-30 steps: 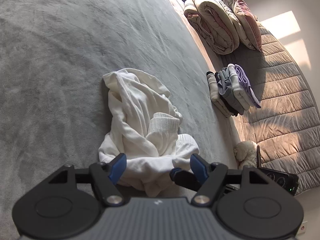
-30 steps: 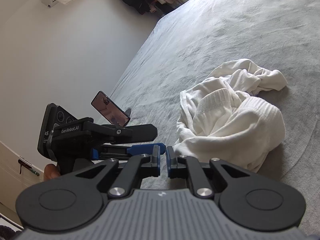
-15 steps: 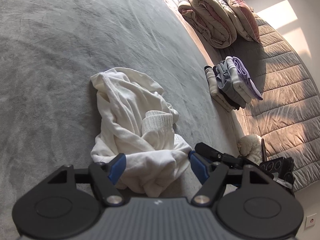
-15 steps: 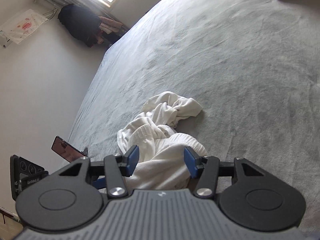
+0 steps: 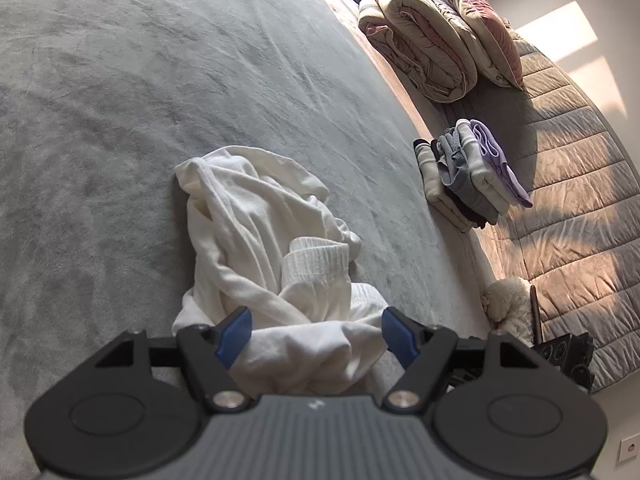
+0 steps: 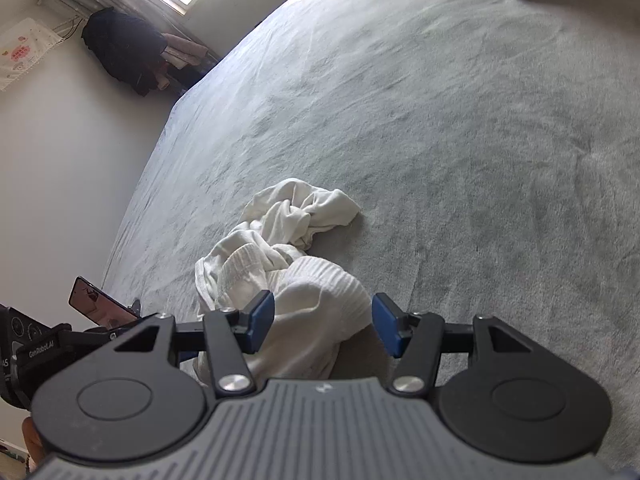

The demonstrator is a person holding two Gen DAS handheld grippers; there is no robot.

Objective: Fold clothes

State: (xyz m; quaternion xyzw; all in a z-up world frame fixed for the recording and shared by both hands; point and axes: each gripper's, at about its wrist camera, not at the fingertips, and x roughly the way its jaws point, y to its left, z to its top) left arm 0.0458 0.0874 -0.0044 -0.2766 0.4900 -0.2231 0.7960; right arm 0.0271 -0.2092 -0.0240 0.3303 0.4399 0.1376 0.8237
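Left wrist view: white garment [image 5: 260, 248] lies crumpled on the grey bed [image 5: 120, 100], just ahead of my left gripper [image 5: 316, 334] — jaws wide, holding nothing. Right gripper [image 6: 323, 324] likewise spread, empty. Cloth looks soft, light, limp — I'd pinch the ribbed cuff [image 6: 320, 280] or a hem.

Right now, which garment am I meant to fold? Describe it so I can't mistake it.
Start from the wide grey bed cover. Near its front edge lies one crumpled white garment, with ribbed cuffs bunched on top, directly ahead of both open grippers. Unlike the folded stack by the quilted headboard, it is loose, rumpled and all white.
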